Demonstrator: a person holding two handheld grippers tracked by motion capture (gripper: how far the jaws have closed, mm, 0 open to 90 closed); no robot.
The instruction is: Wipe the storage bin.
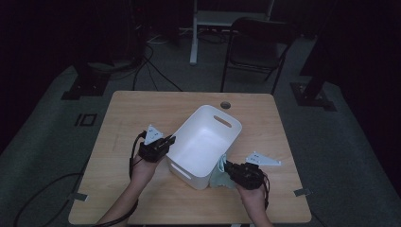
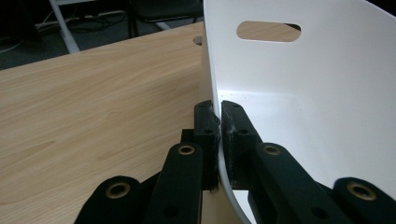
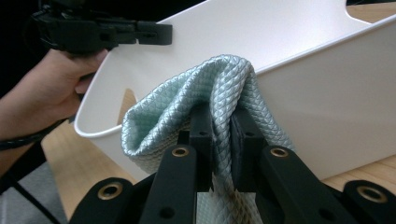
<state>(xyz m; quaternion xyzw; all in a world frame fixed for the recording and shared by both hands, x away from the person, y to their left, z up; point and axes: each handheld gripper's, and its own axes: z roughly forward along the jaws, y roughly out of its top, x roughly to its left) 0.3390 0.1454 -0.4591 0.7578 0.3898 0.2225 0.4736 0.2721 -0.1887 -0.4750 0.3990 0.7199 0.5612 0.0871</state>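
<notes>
On 1 wooden surface point(image 1: 142, 113), 1 white bin point(image 1: 203, 142), left tool point(image 1: 166, 141) clamped on its rim, right tool point(image 1: 228, 166) pinching 1 pale green cloth point(image 3: 205, 88).

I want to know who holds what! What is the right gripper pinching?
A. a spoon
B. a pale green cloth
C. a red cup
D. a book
B: in the right gripper view the right gripper has its black jaws shut on a pale green cloth beside the white bin.

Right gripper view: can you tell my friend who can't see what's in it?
The right gripper pinches a pale green quilted cloth against the white bin. Behind, the left gripper clamps the bin's far rim.
</notes>
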